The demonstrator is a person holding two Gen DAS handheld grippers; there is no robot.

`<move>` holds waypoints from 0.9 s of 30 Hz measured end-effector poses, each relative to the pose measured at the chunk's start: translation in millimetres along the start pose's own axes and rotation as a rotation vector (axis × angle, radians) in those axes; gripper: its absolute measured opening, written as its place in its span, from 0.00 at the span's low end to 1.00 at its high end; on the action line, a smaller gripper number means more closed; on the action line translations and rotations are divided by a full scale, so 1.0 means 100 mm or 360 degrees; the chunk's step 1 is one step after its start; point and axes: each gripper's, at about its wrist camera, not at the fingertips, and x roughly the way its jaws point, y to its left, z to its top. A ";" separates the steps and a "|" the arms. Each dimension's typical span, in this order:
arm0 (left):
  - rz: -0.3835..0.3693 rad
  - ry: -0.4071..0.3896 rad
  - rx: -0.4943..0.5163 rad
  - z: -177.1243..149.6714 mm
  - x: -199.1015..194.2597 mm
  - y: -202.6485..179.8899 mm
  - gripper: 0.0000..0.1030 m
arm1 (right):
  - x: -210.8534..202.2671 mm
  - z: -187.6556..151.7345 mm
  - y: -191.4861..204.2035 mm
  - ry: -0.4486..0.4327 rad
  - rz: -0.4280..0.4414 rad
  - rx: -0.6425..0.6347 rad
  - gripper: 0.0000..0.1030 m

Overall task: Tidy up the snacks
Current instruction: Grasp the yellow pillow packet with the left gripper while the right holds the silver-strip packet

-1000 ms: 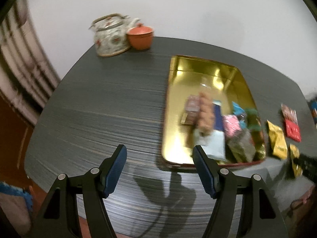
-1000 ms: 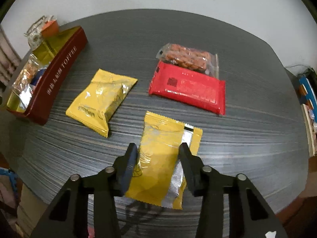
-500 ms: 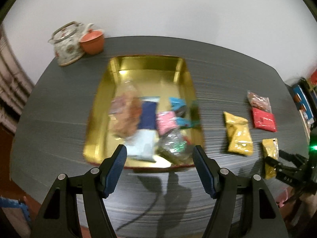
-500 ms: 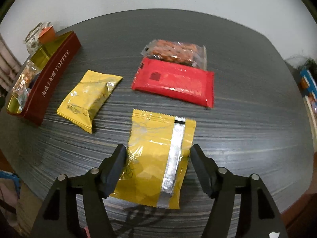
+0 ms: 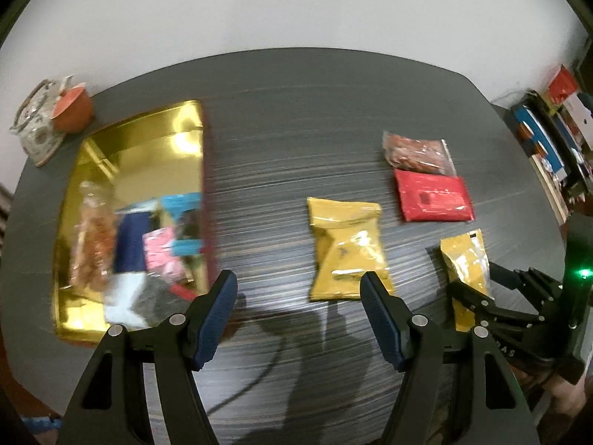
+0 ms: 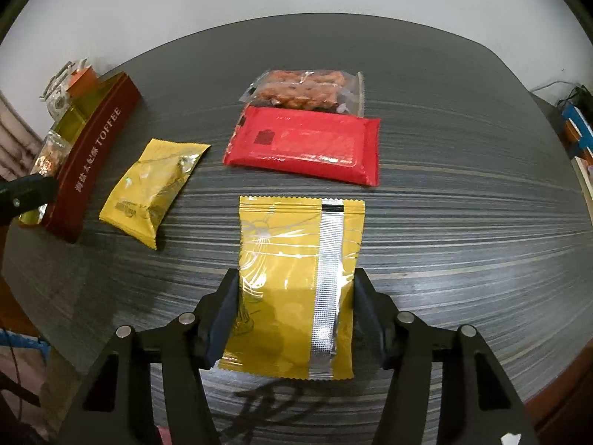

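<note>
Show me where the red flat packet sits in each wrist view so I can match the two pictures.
Left wrist view: the red flat packet lies right of centre on the table, just below the clear bag of orange snacks.
Right wrist view: the red flat packet lies above centre, again directly below that clear bag.
Shared landmark: the gold toffee tin, at the left in both views.

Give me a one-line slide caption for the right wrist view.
Right claw closing around a yellow packet on the table, with another yellow packet, a red packet and the toffee tin beyond.
</note>
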 end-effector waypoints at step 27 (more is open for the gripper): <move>0.0022 0.0243 0.0058 0.22 0.78 -0.42 0.67 | 0.07 0.18 -0.18 -0.0057 -0.0036 0.0080 0.54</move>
